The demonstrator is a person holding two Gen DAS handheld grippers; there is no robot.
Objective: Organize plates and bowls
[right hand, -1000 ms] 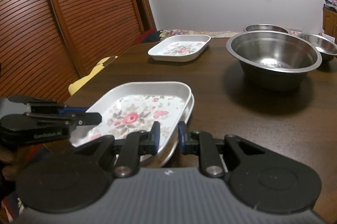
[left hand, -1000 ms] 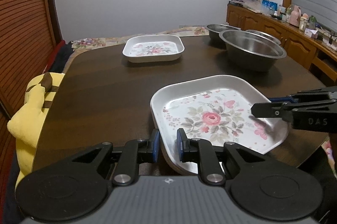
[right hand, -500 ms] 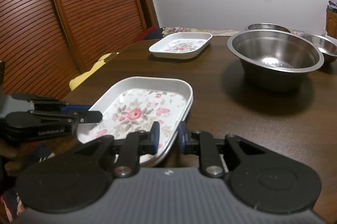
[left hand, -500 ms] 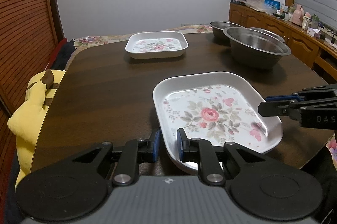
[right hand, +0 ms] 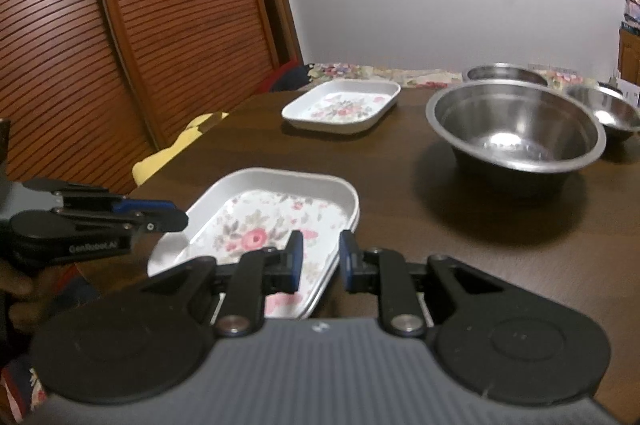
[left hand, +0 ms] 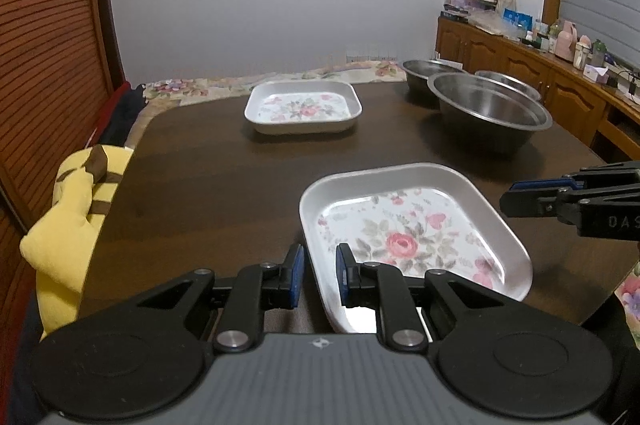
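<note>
A white floral plate (left hand: 400,237) (right hand: 256,225) lies at the near edge of the dark table (left hand: 200,185). A second rim shows just under it in the right wrist view. My left gripper (left hand: 320,273) is shut on the plate's near left rim, one pad inside the wall and one outside. My right gripper (right hand: 320,263) is shut on its near right rim the same way, and shows side-on in the left wrist view (left hand: 508,201). A second floral plate (left hand: 303,105) (right hand: 340,107) rests at the far side. A large steel bowl (left hand: 488,113) (right hand: 516,129) stands on the right.
Two smaller steel bowls (left hand: 428,73) (left hand: 508,83) sit behind the large one. A yellow cushion (left hand: 68,225) leans at the table's left edge beside slatted wooden doors (right hand: 100,45). A cluttered sideboard (left hand: 560,77) runs along the right wall.
The near plate has settled from a tilt to nearly level and turned slightly. In the left wrist view the right gripper now sits off the plate's flowered face. Both grips are unchanged.
</note>
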